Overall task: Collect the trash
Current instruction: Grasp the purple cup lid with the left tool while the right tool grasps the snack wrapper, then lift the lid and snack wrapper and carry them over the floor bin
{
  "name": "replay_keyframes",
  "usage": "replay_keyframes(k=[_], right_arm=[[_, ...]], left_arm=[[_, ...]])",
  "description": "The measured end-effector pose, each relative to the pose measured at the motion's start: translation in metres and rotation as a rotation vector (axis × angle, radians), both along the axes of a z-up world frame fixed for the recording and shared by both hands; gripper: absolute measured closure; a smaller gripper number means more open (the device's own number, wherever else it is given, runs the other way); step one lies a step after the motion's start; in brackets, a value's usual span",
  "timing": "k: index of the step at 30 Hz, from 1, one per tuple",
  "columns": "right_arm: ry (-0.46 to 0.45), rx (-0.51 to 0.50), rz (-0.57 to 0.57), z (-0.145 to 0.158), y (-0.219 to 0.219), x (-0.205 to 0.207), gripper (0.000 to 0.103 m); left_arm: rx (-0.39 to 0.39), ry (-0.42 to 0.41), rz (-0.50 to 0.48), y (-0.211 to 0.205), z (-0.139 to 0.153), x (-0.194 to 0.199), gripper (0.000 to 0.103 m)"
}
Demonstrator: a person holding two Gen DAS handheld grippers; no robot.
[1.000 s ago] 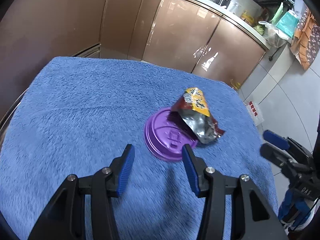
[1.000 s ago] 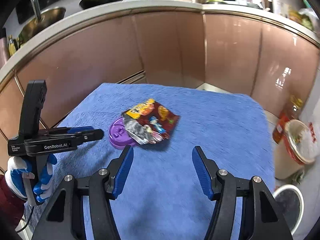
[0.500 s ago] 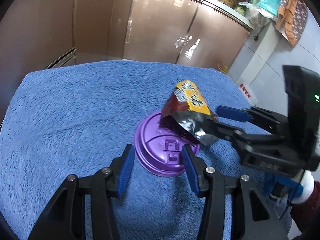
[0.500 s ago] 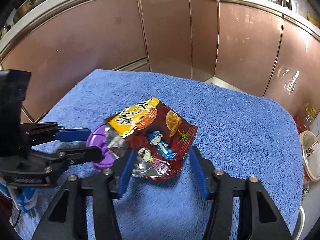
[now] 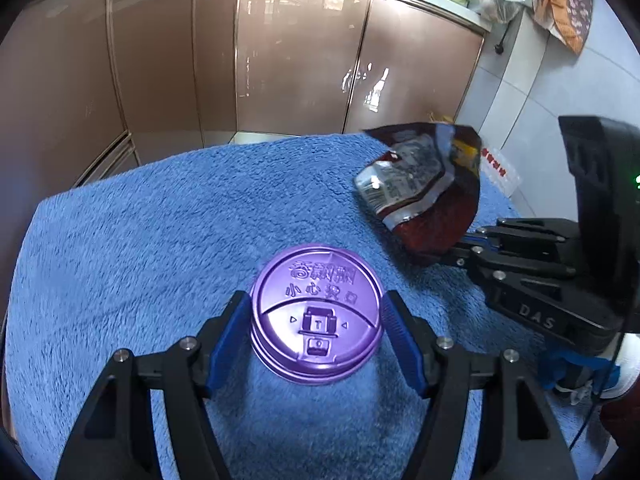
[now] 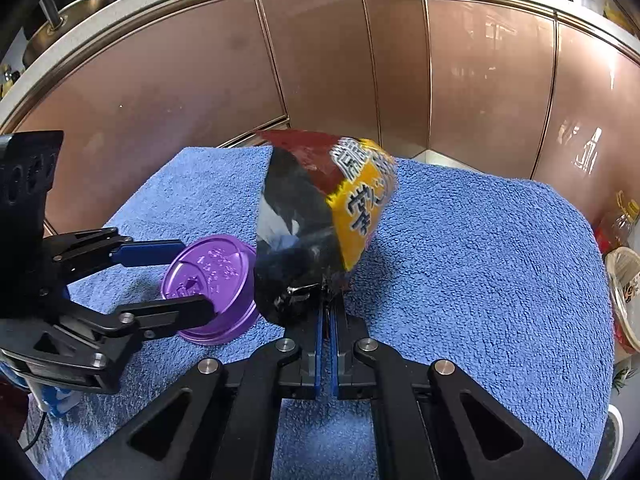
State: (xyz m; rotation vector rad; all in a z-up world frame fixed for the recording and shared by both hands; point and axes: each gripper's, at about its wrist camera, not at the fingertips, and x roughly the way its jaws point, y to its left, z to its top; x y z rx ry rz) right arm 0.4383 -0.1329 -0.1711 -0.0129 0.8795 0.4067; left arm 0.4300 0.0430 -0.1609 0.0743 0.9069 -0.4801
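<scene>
Brown cabinets back a bench under a blue towel (image 5: 132, 232). Dead ahead of the left hand-held gripper (image 5: 316, 336) lies the purple lid (image 5: 316, 312), flat between jaws that have just widened, astride but not pinching. To its right, the right hand-held gripper (image 6: 326, 316), just closed, pinches the snack wrapper (image 6: 320, 216) by one corner, raised.

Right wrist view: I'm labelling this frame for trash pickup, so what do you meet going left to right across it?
left gripper → purple lid → snack wrapper pinched in the right gripper → bare blue towel → bin at the right edge.
</scene>
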Motion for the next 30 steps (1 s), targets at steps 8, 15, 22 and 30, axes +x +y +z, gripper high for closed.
replay_keyframes(k=[8,15,22,30], right_arm=[[-0.019,0.032,0.003,0.005,-0.013,-0.01,0.102],[-0.02,0.065,-0.007,0.006,-0.03,-0.013,0.102],[-0.024,0.084,-0.017,0.01,-0.027,-0.006,0.102],[-0.036,0.109,-0.032,0.016,-0.037,-0.016,0.102]], left_arm=[[0.065,-0.025,-0.012,-0.028,0.003,0.006,0.033],[0.13,-0.031,-0.022,-0.037,-0.002,0.003,0.03],[0.082,-0.017,0.006,-0.036,-0.011,0.007,0.031],[0.081,-0.054,0.042,-0.032,-0.004,-0.005,0.032]])
